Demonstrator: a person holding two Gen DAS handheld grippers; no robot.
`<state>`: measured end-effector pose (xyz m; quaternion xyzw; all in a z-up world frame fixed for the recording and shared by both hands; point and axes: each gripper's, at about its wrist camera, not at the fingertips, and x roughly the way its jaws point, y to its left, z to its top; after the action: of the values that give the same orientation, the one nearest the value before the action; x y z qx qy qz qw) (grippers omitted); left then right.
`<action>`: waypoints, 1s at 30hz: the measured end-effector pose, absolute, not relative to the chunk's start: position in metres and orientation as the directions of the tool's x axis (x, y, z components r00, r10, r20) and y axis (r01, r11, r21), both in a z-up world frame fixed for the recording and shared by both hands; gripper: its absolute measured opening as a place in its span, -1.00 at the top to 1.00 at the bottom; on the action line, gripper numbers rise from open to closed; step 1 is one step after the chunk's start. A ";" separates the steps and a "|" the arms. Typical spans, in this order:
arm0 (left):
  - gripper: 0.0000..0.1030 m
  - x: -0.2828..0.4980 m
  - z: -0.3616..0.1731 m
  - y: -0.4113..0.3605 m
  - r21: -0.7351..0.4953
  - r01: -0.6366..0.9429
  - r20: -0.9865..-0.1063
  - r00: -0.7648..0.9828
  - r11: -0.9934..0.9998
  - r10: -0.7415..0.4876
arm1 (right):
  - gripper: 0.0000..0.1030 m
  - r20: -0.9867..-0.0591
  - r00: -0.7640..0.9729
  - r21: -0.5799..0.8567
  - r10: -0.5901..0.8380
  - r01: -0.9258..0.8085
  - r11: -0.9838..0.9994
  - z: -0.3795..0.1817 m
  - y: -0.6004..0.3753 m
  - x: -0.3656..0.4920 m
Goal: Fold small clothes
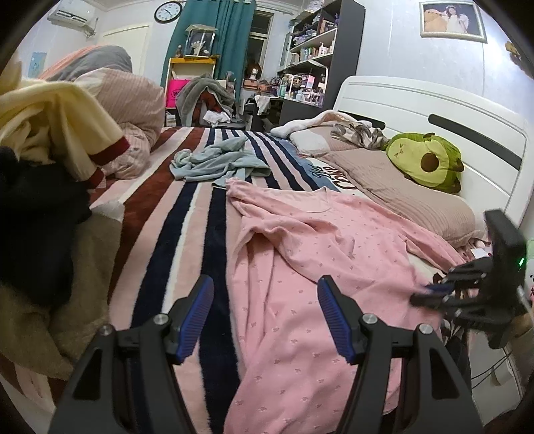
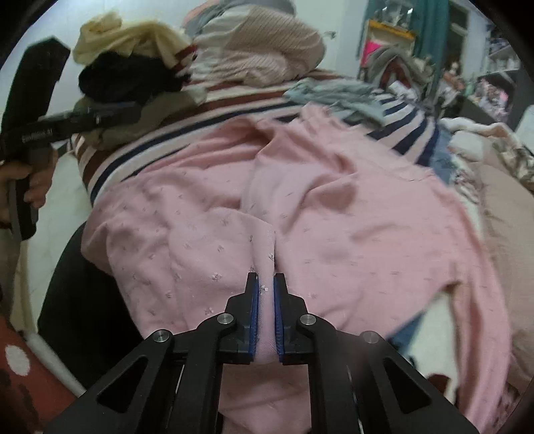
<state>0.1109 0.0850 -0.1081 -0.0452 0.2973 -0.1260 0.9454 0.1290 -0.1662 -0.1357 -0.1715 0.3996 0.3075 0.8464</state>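
The left tool (image 1: 265, 313) is hovering with jaws apart over the pink garment (image 1: 300, 253), which is lying spread on the striped blanket (image 1: 187, 213). The right tool (image 1: 430, 293) is reaching in at the garment's right edge.

An avocado plush (image 1: 425, 160) rests on the pillow (image 1: 397, 187) by the white headboard (image 1: 434, 110); a wall clock (image 1: 168, 12) hangs beside teal curtains (image 1: 213, 33).
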 end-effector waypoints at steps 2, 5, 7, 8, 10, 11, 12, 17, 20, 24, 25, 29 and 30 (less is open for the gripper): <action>-0.18 0.111 -0.106 0.081 -0.155 0.217 -0.551 0.791 0.964 -0.267 | 0.94 -0.757 0.530 -0.044 0.383 -0.625 0.779 -0.125 -0.179 0.127; -0.18 0.113 -0.104 0.074 -0.149 0.222 -0.554 0.788 0.964 -0.267 | 0.94 -0.726 0.576 -0.031 0.375 -0.572 0.820 -0.108 -0.206 0.122; -0.18 0.114 -0.104 0.071 -0.146 0.226 -0.557 0.786 0.963 -0.269 | 0.94 -0.722 0.586 -0.023 0.369 -0.553 0.833 -0.104 -0.218 0.117; -0.18 0.115 -0.104 0.068 -0.144 0.229 -0.559 0.784 0.963 -0.270 | 0.94 -0.724 0.584 -0.014 0.368 -0.545 0.838 -0.103 -0.227 0.115; -0.18 0.118 -0.105 0.063 -0.140 0.234 -0.565 0.779 0.962 -0.272 | 0.95 -0.725 0.587 -0.003 0.361 -0.527 0.850 -0.103 -0.238 0.113; -0.18 0.119 -0.106 0.059 -0.138 0.239 -0.570 0.775 0.961 -0.275 | 0.94 -0.728 0.582 0.011 0.361 -0.518 0.855 -0.104 -0.245 0.112; -0.18 0.120 -0.107 0.057 -0.138 0.244 -0.573 0.771 0.960 -0.278 | 0.90 -0.738 0.566 0.035 0.368 -0.513 0.858 -0.107 -0.252 0.111; -0.18 0.124 -0.110 0.043 -0.124 0.263 -0.593 0.754 0.957 -0.284 | 0.88 -0.760 0.553 0.072 0.341 -0.449 0.890 -0.123 -0.276 0.105; -0.18 0.128 -0.111 0.038 -0.116 0.269 -0.601 0.747 0.956 -0.283 | 0.38 -0.712 0.565 0.158 0.418 -0.450 0.879 -0.116 -0.283 0.107; -0.18 0.128 -0.111 0.032 -0.117 0.280 -0.600 0.745 0.953 -0.292 | -0.04 -0.670 0.544 0.174 0.505 -0.547 0.819 -0.109 -0.257 0.113; -0.18 0.128 -0.111 0.031 -0.116 0.283 -0.600 0.744 0.952 -0.294 | -0.08 -0.666 0.537 0.172 0.518 -0.564 0.807 -0.110 -0.252 0.115; -0.18 0.128 -0.111 0.033 -0.113 0.282 -0.601 0.744 0.953 -0.291 | -0.11 -0.674 0.516 0.138 0.529 -0.616 0.776 -0.122 -0.217 0.131; -0.18 0.127 -0.110 0.035 -0.113 0.278 -0.601 0.745 0.954 -0.288 | 0.00 -0.692 0.514 0.111 0.507 -0.618 0.778 -0.128 -0.210 0.137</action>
<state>0.1274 0.0349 -0.1105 -0.0081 0.3231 -0.1514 0.9341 0.1369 -0.2098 -0.1285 -0.0752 0.3713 0.3246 0.8667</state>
